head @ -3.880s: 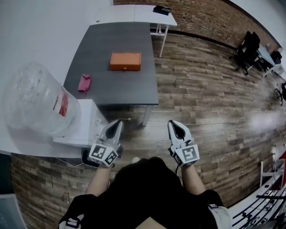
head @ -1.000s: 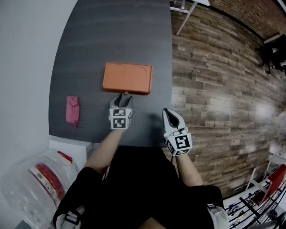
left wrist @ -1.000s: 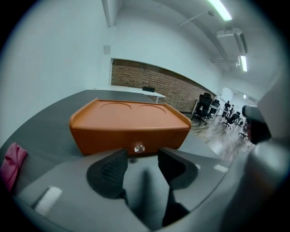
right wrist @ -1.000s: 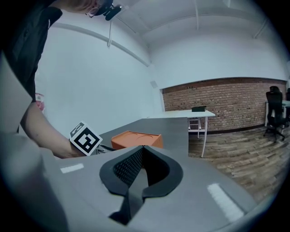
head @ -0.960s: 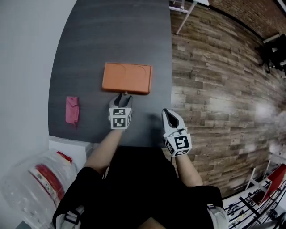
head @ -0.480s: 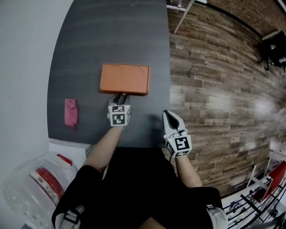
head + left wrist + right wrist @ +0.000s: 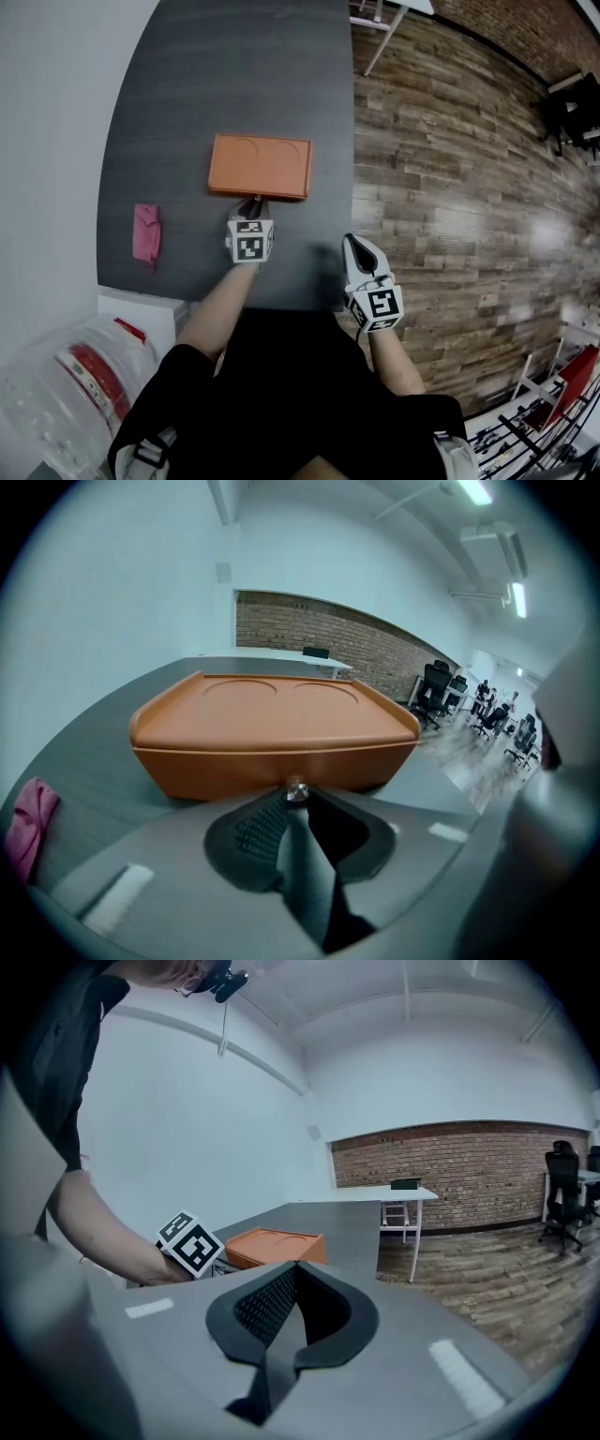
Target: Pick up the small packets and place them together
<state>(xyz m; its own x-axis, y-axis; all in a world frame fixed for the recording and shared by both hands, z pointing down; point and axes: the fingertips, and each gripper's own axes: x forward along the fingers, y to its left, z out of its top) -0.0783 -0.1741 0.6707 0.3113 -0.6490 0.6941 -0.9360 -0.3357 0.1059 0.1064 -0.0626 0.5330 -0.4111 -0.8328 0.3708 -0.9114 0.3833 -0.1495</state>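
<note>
An orange box [image 7: 260, 166] with a closed lid lies on the dark grey table [image 7: 225, 75]. My left gripper [image 7: 253, 201] is at the middle of its near side. Its jaws have just been closing, and a small shiny metal knob [image 7: 296, 789] on the box front [image 7: 272, 733] sits pinched between the tips. A pink packet [image 7: 145, 232] lies alone near the table's left edge, also seen low on the left as the pink packet [image 7: 28, 822]. My right gripper [image 7: 359, 246] hovers shut and empty off the table's near right corner, with its tips [image 7: 291, 1265] pointing toward the box [image 7: 272, 1246].
A white cabinet [image 7: 141, 305] stands against the table's near left end, with a big clear water bottle [image 7: 66, 394] beside it. Wooden floor [image 7: 450, 187] spreads to the right. A white desk [image 7: 384, 1192] and office chairs stand far off by a brick wall.
The left gripper edged up to the front of the orange box and its jaws narrowed around the knob. The right gripper stayed where it was.
</note>
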